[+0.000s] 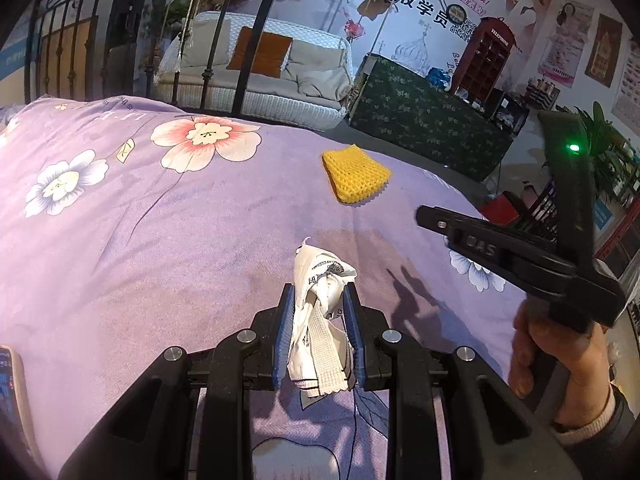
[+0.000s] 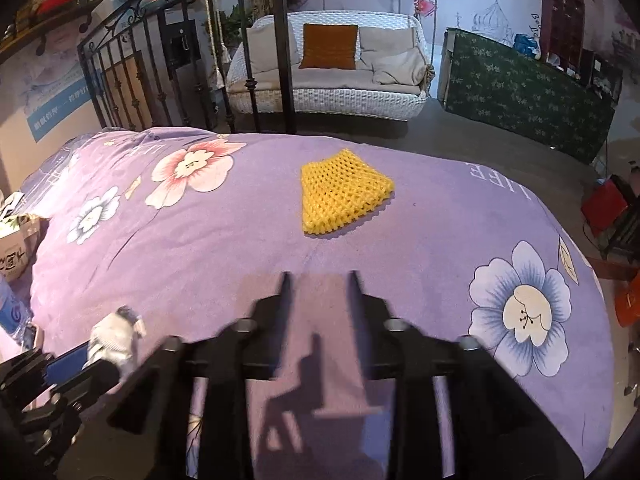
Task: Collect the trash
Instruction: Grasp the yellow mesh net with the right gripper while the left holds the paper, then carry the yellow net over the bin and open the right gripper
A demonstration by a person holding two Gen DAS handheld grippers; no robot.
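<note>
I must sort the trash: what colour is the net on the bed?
Yellow foam net; the right wrist view shows it best.

A bed with a purple flowered bedspread (image 2: 240, 248) fills the foreground, and a black iron bed frame (image 2: 132, 80) rises at its far end. Beyond hangs a white wicker swing sofa (image 2: 332, 98) with an orange cushion (image 2: 329, 46) between pale ones. To its right stands a counter draped in green patterned cloth (image 2: 520, 92), bearing a red telephone-box cabinet (image 1: 486, 56).
</note>
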